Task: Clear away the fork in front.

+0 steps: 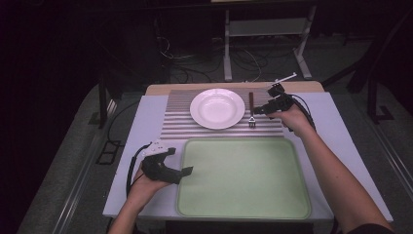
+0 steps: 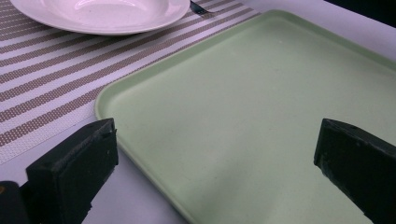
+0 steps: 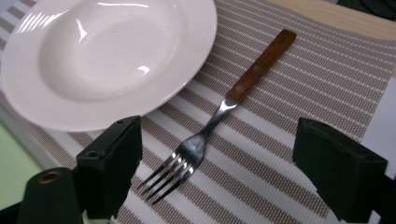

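A fork point(image 1: 251, 111) point(image 3: 211, 125) with a wooden handle lies on the striped placemat point(image 1: 175, 127) point(image 3: 303, 84), just right of a white deep plate point(image 1: 217, 108) point(image 3: 107, 56). My right gripper point(image 1: 263, 100) point(image 3: 219, 144) hovers over the fork's tines with its jaws open on either side of them, not touching. A pale green tray point(image 1: 243, 178) point(image 2: 261, 93) lies in front of the placemat. My left gripper point(image 1: 180, 161) point(image 2: 215, 154) stands open at the tray's left edge, nothing between its jaws.
Placemat and tray lie on a light grey table top point(image 1: 146, 122). A strip of wooden table point(image 1: 160, 89) shows behind the mat. Beyond the table are dark floor, cables and a metal stand point(image 1: 265, 29).
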